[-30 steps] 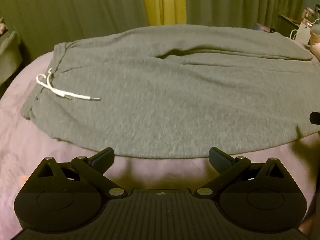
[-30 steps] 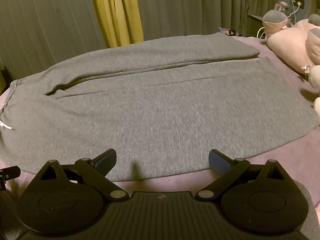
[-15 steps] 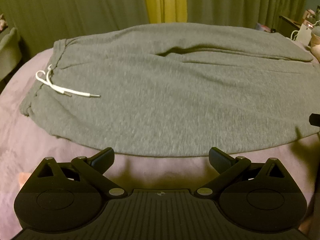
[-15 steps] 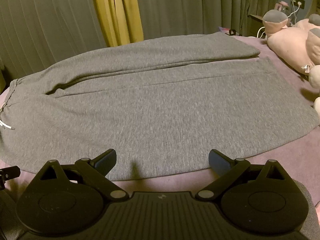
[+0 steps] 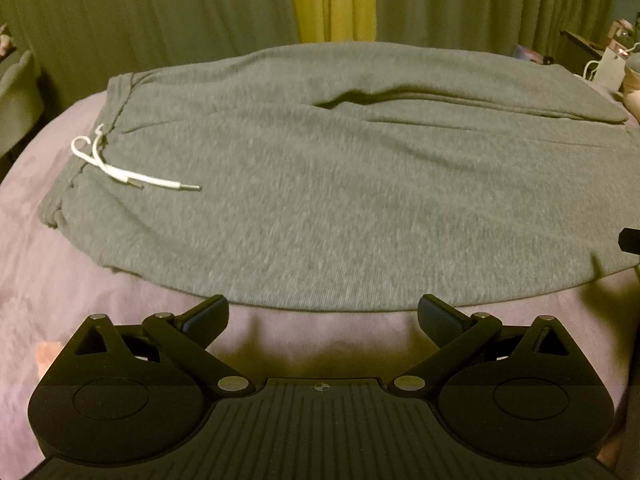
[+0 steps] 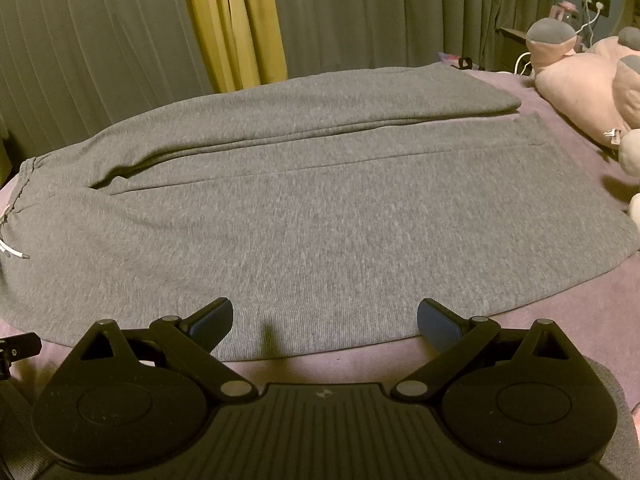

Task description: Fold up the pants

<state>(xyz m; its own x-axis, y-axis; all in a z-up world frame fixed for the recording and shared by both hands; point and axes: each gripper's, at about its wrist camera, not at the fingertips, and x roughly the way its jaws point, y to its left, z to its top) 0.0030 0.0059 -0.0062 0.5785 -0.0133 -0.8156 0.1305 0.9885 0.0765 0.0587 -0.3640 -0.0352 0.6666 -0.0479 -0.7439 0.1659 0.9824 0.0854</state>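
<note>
We've got both claws spread wide, nothing in them. Grey pants [image 5: 340, 184] lie flat on the mauve bed cover [image 5: 60, 264], straight ahead of the left gripper [image 5: 322, 316] and right gripper [image 6: 324, 316], near hem just past the tips. Soft, limp fleece, prob. mid-weight, will sag; best pinch the near edge at 2 spots. White drawstring [image 5: 132, 172] far left by the waistband, legs side by side.

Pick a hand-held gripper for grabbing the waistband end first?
Left. The left hand-held gripper faces the pants near the drawstring; the right hand-held gripper sits mid-leg. Both are open.
</note>
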